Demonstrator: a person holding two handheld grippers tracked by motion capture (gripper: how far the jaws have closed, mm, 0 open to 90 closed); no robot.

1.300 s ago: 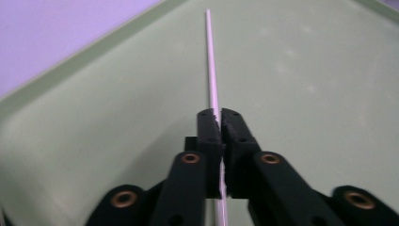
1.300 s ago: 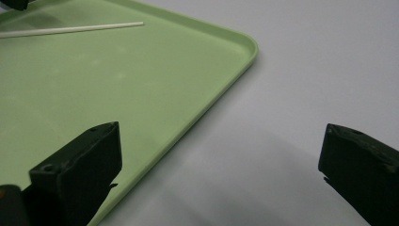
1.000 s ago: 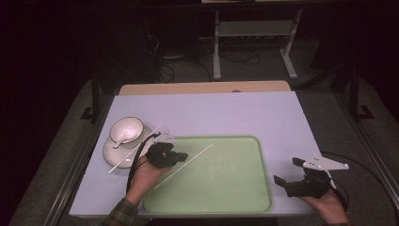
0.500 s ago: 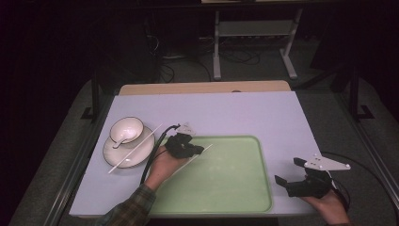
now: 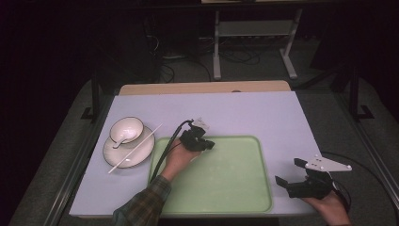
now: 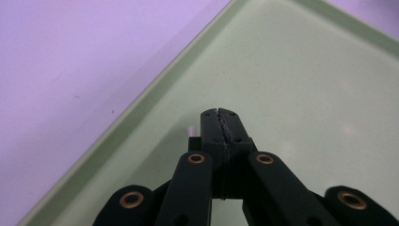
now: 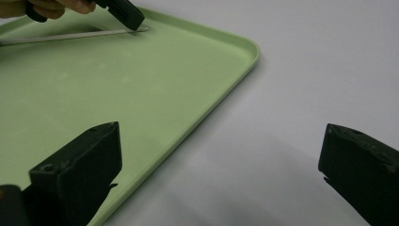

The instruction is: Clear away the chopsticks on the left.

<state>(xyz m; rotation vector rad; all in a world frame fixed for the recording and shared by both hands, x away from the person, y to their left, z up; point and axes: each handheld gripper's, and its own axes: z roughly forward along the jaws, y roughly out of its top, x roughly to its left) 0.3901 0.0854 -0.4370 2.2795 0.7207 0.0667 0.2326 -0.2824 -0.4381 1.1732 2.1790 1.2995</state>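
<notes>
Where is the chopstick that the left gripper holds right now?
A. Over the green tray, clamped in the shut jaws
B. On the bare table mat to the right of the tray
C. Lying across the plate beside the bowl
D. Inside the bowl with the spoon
A. The left gripper has its jaws shut on a chopstick, held low over the green tray; another chopstick lies across the plate.

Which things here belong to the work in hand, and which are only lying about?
In the work:
- left gripper, shut on a white chopstick
- green tray, over which the chopstick is held

Lying about:
- bowl with spoon, on its plate
- second chopstick across that plate
- right gripper, open, holding nothing
</notes>
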